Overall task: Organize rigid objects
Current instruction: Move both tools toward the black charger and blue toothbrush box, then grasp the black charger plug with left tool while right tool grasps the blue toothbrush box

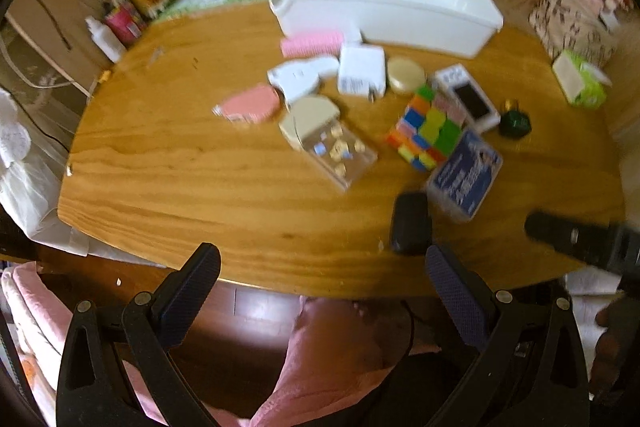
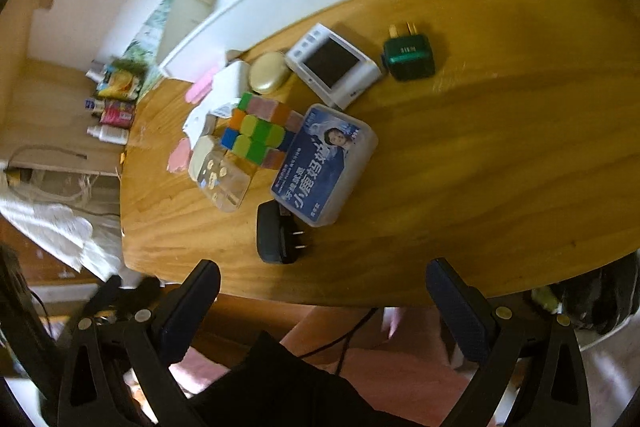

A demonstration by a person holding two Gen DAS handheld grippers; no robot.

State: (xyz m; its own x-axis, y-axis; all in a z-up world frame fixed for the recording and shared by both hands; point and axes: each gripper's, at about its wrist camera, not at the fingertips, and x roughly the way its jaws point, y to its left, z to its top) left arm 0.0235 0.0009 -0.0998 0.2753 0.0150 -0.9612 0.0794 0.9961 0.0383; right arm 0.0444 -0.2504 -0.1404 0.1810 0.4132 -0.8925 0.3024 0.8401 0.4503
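Note:
Small rigid items lie clustered on the wooden table [image 1: 200, 167]: a colour cube [image 1: 426, 129], a blue-label box [image 1: 466, 175], a black plug adapter [image 1: 411, 223], a clear case [image 1: 336, 151], a white charger [image 1: 362, 71], a gold disc [image 1: 407, 75], a white device [image 1: 466, 95] and a green plug [image 1: 515, 123]. A white bin [image 1: 384, 7] stands behind them. My left gripper [image 1: 322, 267] is open and empty, over the table's near edge. My right gripper [image 2: 322, 279] is open and empty, just short of the black adapter [image 2: 276, 233] and the blue-label box [image 2: 324, 163].
Bottles and packets [image 1: 128, 7] stand at the far left corner. A green tissue box [image 1: 580, 79] and a patterned bag [image 1: 576, 15] sit at the far right. The right gripper's dark finger [image 1: 568, 235] shows at the right edge of the left wrist view. Pink cloth [image 1: 332, 347] lies below the table edge.

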